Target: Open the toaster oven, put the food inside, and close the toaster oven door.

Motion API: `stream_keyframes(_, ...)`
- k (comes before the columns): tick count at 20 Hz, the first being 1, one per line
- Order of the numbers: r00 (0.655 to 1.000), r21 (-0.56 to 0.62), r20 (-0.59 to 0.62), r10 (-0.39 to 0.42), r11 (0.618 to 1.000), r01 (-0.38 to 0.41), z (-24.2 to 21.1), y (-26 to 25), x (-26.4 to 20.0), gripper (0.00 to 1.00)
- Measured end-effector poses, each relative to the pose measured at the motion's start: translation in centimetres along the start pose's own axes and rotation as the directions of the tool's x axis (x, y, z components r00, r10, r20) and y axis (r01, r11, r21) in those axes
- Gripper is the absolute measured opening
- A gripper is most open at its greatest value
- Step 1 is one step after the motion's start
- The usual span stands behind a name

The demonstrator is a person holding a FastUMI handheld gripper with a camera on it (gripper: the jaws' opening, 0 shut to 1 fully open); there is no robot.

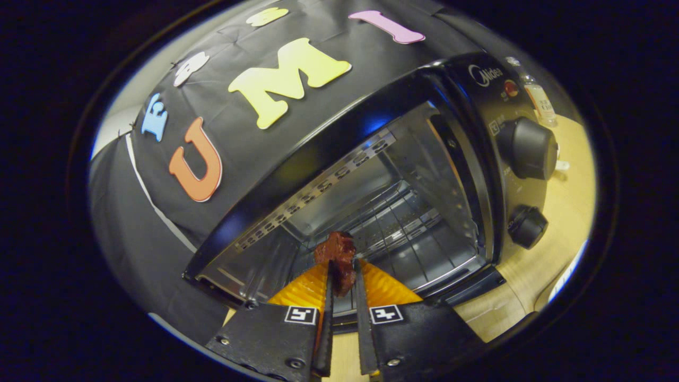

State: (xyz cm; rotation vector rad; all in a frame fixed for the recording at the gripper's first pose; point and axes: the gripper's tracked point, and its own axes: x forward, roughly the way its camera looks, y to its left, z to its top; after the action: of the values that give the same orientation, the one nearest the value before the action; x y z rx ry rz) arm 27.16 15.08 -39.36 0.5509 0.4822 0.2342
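Note:
A black toaster oven stands just ahead, tilted in the view, with its front open and the wire rack and bare metal cavity showing. My gripper is shut on a dark reddish-brown piece of food, which sticks out past the fingertips at the mouth of the cavity, over the front of the rack. The lowered door is hidden beneath the fingers.
Two black knobs, a larger one above a smaller one, sit on the oven's control panel to the right of the cavity. A light wooden tabletop lies under the oven. A small bottle stands behind the oven.

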Motion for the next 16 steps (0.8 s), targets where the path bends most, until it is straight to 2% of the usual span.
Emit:
stream_keyframes(3,0.998,-0.055,0.018,-0.064,0.996,0.065,0.5,-1.2,-0.3,0.35)
stream_keyframes(8,0.993,-0.131,0.031,-0.115,0.984,0.118,1.0,-1.7,-2.6,0.78)
stream_keyframes(12,0.997,-0.212,0.034,-0.072,0.974,0.078,0.5,0.2,-6.4,0.85)
stream_keyframes(16,0.998,-0.349,0.042,-0.049,0.935,0.06,-0.7,1.2,-11.1,0.92)
